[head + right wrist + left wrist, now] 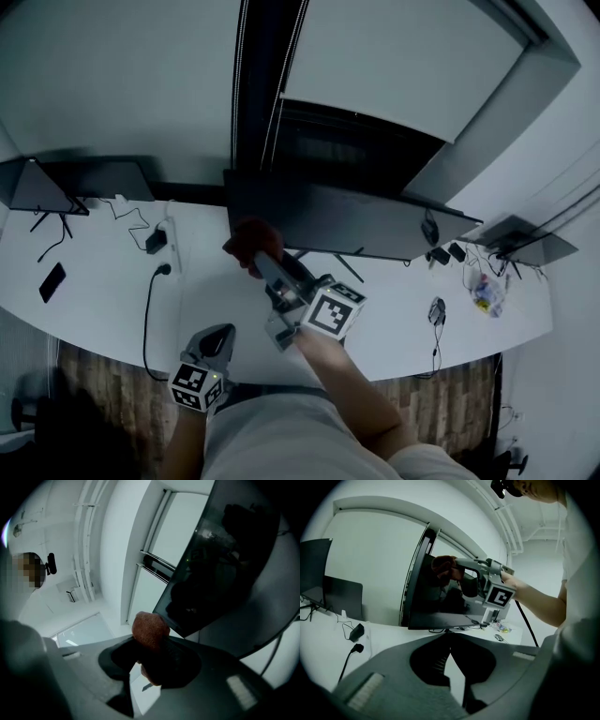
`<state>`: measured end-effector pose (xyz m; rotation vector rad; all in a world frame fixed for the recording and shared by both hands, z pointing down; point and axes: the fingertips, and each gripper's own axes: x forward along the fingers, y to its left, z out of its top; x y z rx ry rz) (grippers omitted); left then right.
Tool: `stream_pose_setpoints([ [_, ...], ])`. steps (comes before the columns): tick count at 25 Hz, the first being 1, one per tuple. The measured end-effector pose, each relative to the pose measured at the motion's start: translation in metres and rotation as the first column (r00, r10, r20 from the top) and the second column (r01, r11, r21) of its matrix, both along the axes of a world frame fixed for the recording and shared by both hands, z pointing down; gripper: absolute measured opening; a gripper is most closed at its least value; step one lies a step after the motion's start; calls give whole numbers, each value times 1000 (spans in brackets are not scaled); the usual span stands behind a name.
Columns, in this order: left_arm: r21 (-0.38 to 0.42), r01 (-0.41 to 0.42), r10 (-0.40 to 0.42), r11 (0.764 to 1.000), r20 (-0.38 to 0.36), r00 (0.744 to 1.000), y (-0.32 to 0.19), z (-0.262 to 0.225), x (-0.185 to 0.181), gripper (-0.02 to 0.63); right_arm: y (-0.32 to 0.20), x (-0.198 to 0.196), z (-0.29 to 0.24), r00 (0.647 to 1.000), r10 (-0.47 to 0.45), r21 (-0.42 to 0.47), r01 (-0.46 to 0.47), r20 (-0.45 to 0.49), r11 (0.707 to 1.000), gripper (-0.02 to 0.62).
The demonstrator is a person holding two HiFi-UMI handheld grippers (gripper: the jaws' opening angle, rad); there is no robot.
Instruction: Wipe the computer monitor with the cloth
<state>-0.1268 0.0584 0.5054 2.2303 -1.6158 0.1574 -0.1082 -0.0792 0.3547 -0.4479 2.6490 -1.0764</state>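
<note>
The dark monitor [337, 217] stands at the back of the white desk [103, 300]. A reddish-brown cloth [251, 242] is bunched in my right gripper [261, 261], which is shut on it and holds it at the left end of the screen. From the left gripper view the cloth [443, 566] lies against the screen [436, 599] near its left edge. The right gripper view has the cloth [150, 631] between the jaws, beside a corner of the monitor [220, 559]. My left gripper [217, 336] hangs low by the desk's front edge, shut and empty [449, 637].
A second dark screen [80, 183] stands at the far left and another [525, 239] at the far right. A phone [52, 281], a power adapter [156, 241] with black cables, and small items [487, 295] lie on the desk. Wooden floor shows below.
</note>
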Motion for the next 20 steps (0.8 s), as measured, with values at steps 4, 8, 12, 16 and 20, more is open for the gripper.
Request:
stream_pose_setpoints([
  [4, 23, -29, 29, 999, -8, 1000, -15, -8, 21, 9, 5, 42, 16, 999, 23, 9, -22, -24, 1000, 126],
  [8, 42, -75, 76, 996, -19, 997, -31, -15, 46, 9, 8, 87, 33, 996, 64, 8, -64, -66, 998, 126],
  [12, 42, -138, 137, 990, 15, 990, -45, -17, 75, 9, 10, 128, 50, 987, 119, 25, -117, -111, 993, 126],
  [16, 40, -204, 202, 978, 42, 979, -57, -18, 103, 9, 13, 171, 65, 966, 182, 78, -171, -184, 982, 126],
  [20, 53, -263, 260, 963, 50, 964, -66, -23, 128, 9, 20, 212, 80, 931, 253, 132, -225, -263, 965, 126],
])
